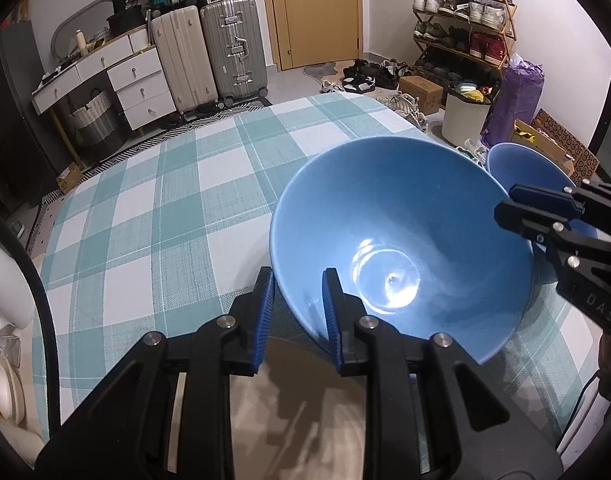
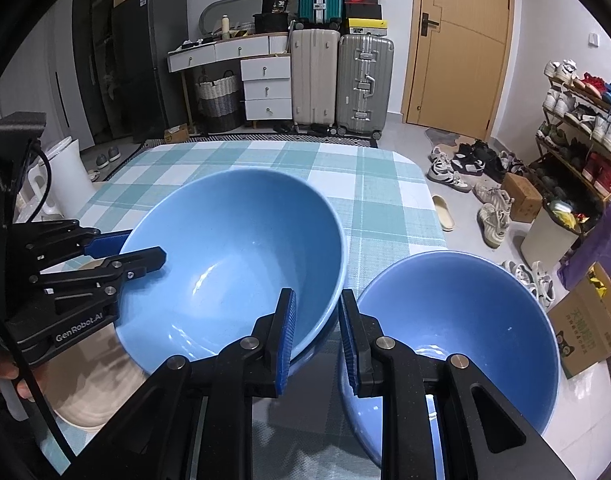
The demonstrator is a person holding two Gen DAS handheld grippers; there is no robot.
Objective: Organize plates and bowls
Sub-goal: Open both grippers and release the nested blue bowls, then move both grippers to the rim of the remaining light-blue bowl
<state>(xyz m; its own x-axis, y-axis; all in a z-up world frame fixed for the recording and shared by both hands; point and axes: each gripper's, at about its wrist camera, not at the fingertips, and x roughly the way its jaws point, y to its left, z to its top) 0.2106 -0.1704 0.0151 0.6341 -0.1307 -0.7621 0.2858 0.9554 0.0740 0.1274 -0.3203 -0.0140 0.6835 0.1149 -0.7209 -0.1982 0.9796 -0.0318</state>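
Two blue bowls stood side by side on the checked worktop (image 1: pixel 145 200), both at its near edge. In the left wrist view the big bowl (image 1: pixel 385 208) filled the centre and lower right, tilted with its opening toward the camera, and only part of the small bowl (image 1: pixel 521 164) showed behind its right rim. The left claw (image 1: pixel 297 276) pinched the big bowl's near wall, with one finger outside it and the other inside. A beige plate (image 1: pixel 289 392) showed below the bowl, between the claw's arms; whether the bowl rested on it could not be told. The right claw (image 1: pixel 505 200) entered from the right edge of this view, its tips over the big bowl's right rim. In the right wrist view that claw was drawn nearly together at bottom centre. Its left finger lay in front of the big bowl's right wall and its right finger against the small bowl's left rim; whether it pinched that rim could not be told. A hand (image 2: pixel 3 376) at the lower left of that view carried the left claw. Suitcases (image 1: pixel 209 52) at upper centre and a shoe rack (image 1: pixel 461 20) at upper right stood beyond the worktop.
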